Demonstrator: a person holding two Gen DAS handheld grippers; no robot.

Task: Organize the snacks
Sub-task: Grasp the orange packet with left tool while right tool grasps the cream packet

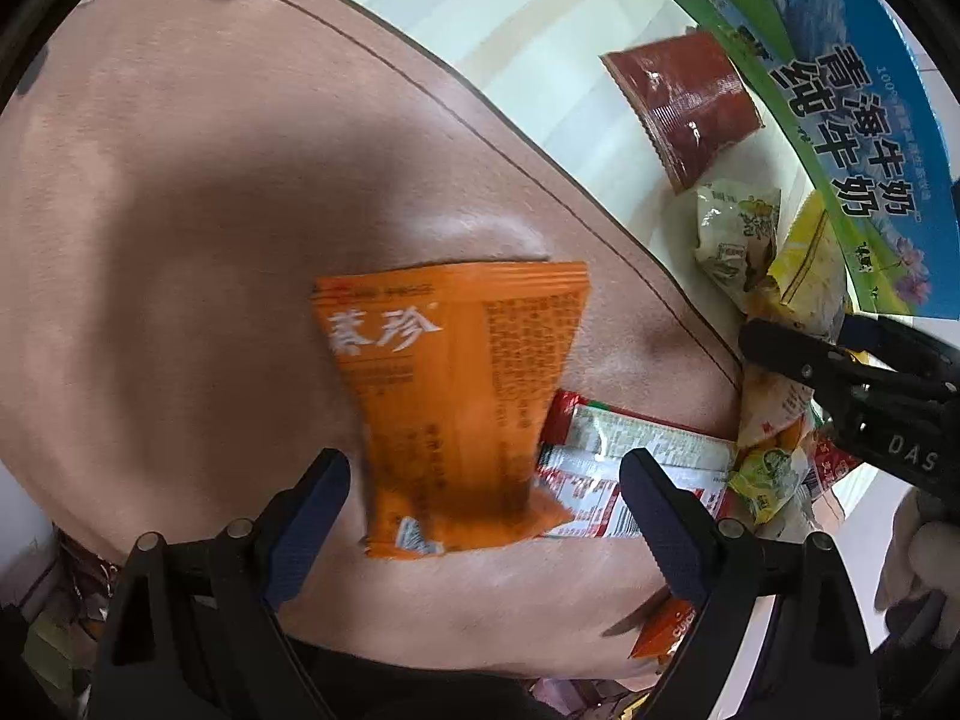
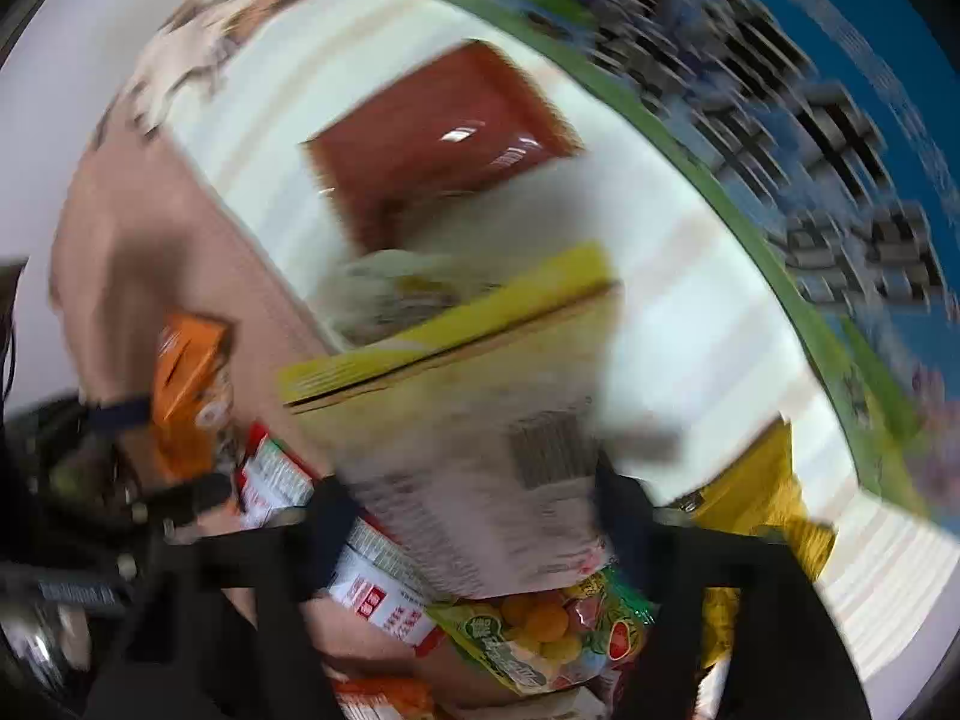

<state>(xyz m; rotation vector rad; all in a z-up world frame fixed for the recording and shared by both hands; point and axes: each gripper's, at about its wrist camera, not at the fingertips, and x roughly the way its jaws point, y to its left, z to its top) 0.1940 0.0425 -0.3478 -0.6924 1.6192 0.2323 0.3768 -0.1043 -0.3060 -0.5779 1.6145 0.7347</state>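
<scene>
In the left wrist view my left gripper (image 1: 486,480) is open, its fingers either side of an orange snack packet (image 1: 456,396) that hangs blurred over a pink pad (image 1: 180,240). A red-and-white packet (image 1: 636,480) lies under it. My right gripper (image 1: 774,342) reaches in at the right, at a yellow-topped packet (image 1: 804,276). In the blurred right wrist view my right gripper (image 2: 468,516) is open around that yellow-topped pale packet (image 2: 480,372), with a fruit-candy bag (image 2: 552,630) below.
A dark red packet (image 1: 684,102) lies on the white striped surface (image 1: 540,60), also in the right wrist view (image 2: 438,126). A blue-and-green milk carton box (image 1: 870,120) borders the right. A crumpled white packet (image 1: 732,234) and more snacks lie near the pad's edge.
</scene>
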